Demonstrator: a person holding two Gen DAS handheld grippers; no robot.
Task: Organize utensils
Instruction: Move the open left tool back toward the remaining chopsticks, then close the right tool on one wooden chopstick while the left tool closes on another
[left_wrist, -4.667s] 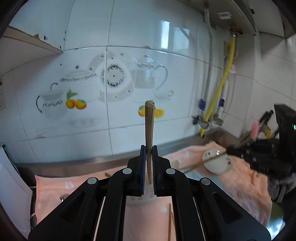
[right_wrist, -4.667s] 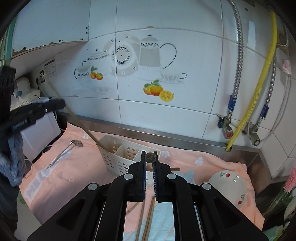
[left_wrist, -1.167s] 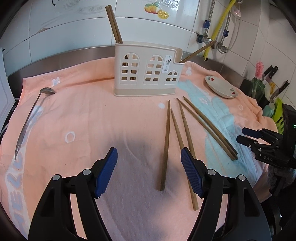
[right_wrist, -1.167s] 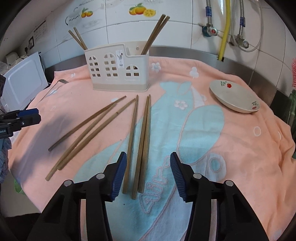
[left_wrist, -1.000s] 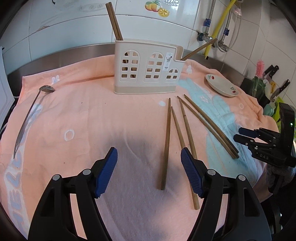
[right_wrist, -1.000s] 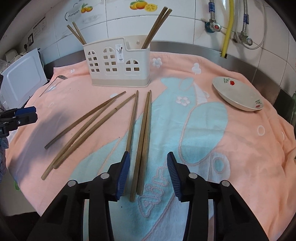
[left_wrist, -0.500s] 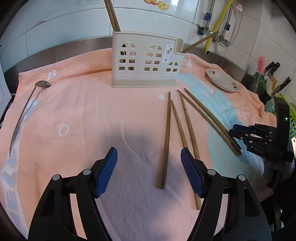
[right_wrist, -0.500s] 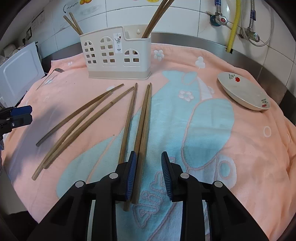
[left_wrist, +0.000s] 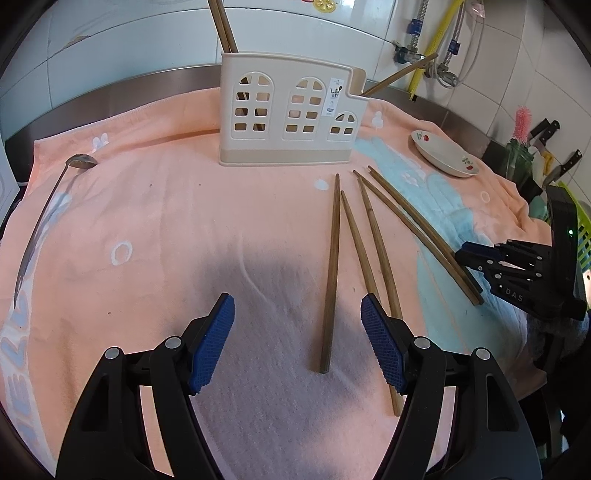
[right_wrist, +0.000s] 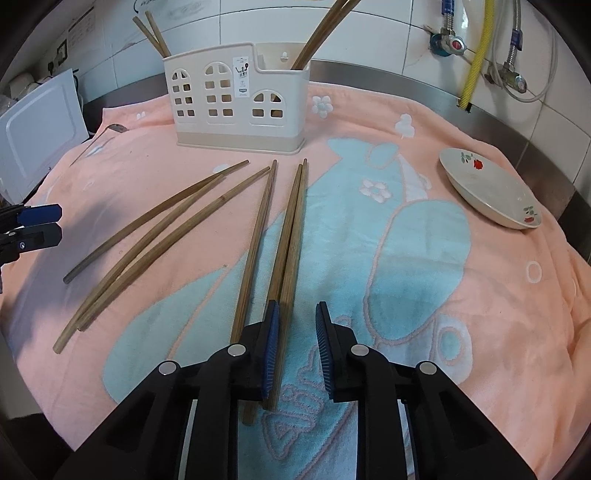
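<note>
Peach towel (right_wrist: 480, 295) with pale blue figure, spread over steel counter before white tiled wall. Cream utensil caddy (right_wrist: 236, 99) with arched cut-outs, upright at towel's rear, chopsticks in both end compartments. Six loose chopsticks (right_wrist: 291, 236), brown wood, fanned flat mid-towel. Right gripper (right_wrist: 294, 350) narrowed, just been closing, pair of chopsticks between pads, right pad still clear. Left gripper (left_wrist: 295, 343) spread wide, one chopstick between, untouched.
</note>
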